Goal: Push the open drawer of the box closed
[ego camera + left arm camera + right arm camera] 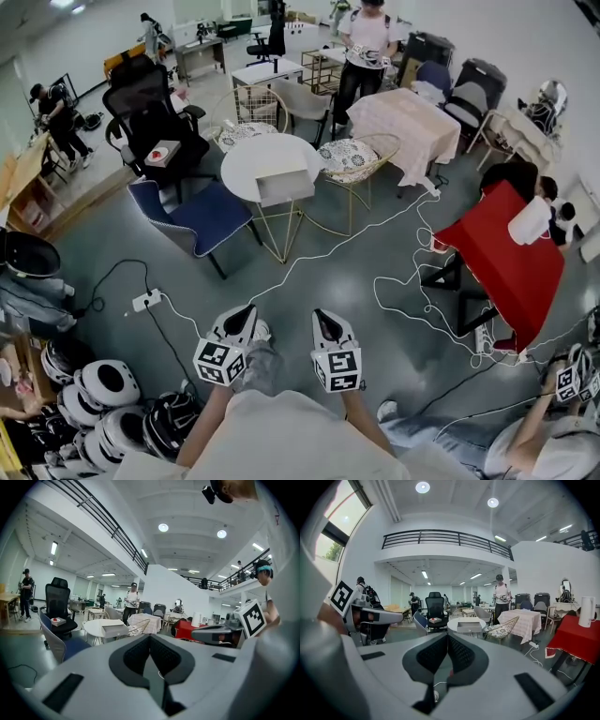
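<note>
Left jaws: pressed together on nothing; the left gripper (240,322) is held low and close in.
Right jaws: also shut and empty; the right gripper (327,325) sits just beside the left, at its 3 o'clock.
Why so: probably a carrying pose; closed jaws give a blunt tip for pushing, and no grasp is needed.
Box: the box (284,185) rests on the round white table (239,164), toward its 5 o'clock edge; the drawer (469,628) seems drawn out toward the jaws.
Relative to jaws: at 12 o'clock from both pairs, well apart, across open floor (347,291).
Stage: push not yet begun; an approach comes first.
</note>
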Action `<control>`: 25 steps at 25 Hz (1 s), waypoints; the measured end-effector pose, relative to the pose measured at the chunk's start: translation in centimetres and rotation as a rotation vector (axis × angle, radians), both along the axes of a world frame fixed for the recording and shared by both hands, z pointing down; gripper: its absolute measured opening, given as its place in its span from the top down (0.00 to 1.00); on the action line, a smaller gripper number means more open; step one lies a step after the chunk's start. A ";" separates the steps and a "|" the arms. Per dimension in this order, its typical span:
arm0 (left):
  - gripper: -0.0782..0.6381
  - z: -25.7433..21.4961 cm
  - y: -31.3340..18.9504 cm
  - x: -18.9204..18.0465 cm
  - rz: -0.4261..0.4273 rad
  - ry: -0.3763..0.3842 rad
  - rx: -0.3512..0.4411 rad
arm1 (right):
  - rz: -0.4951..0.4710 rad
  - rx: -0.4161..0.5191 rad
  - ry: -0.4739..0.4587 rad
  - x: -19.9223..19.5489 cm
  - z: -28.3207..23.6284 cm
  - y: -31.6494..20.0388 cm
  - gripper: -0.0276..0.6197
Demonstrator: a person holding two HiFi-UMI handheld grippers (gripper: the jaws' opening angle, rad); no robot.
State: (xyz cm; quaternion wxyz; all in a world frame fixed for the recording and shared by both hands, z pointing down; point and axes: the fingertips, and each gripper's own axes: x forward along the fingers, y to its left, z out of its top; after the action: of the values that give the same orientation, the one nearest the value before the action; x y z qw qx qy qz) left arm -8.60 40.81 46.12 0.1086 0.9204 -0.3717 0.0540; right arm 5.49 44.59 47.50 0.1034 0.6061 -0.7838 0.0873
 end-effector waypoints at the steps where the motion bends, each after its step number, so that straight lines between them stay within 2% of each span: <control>1: 0.87 0.1 -0.6 0.0 -0.001 0.002 -0.002 | -0.003 -0.003 0.003 0.0 0.2 -0.5 0.93; 12: 0.87 2.0 -8.8 0.5 0.011 0.008 -0.037 | 0.008 -0.056 0.014 0.6 2.6 -8.1 0.93; 25: 0.87 2.6 -23.2 1.9 0.091 -0.003 -0.070 | 0.070 -0.095 -0.001 0.9 3.3 -21.7 0.93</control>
State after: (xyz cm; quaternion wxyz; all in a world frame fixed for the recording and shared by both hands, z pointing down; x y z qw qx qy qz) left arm -6.75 17.61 48.73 0.1374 0.9319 -0.3277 0.0731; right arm 6.39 22.88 50.83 0.1289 0.6274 -0.7572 0.1282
